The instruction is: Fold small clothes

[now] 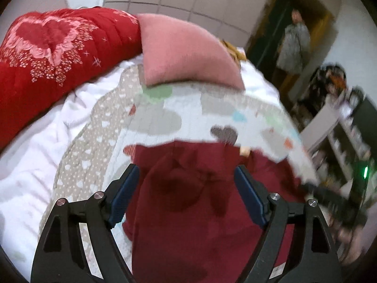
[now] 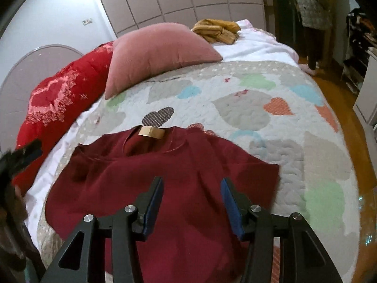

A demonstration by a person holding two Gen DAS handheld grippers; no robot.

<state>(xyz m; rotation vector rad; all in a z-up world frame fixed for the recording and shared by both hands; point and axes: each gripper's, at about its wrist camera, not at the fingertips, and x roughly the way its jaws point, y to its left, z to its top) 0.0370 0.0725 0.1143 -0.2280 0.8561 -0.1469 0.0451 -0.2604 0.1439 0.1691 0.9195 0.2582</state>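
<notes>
the dark red shirt (image 2: 165, 184) lies flat on the bed's heart-patterned quilt (image 2: 271, 118), collar toward the pink pillow (image 2: 160, 52). left tool (image 1: 186, 193) and right tool (image 2: 192, 202) hover above it, both spread apart, gripping nothing.

The left wrist view is blurred by motion. The shirt (image 2: 150, 188) is cut off by the bottom edge; its lower hem is hidden behind the right gripper (image 2: 192, 202).

Both wrist views look steeply down from close above the bed along their own fingers, sharing the maroon shirt (image 1: 188, 212) (image 2: 165, 188), pink pillow (image 1: 186, 54) (image 2: 160, 52) and heart-patterned quilt (image 1: 188, 115) (image 2: 259, 108).
</notes>
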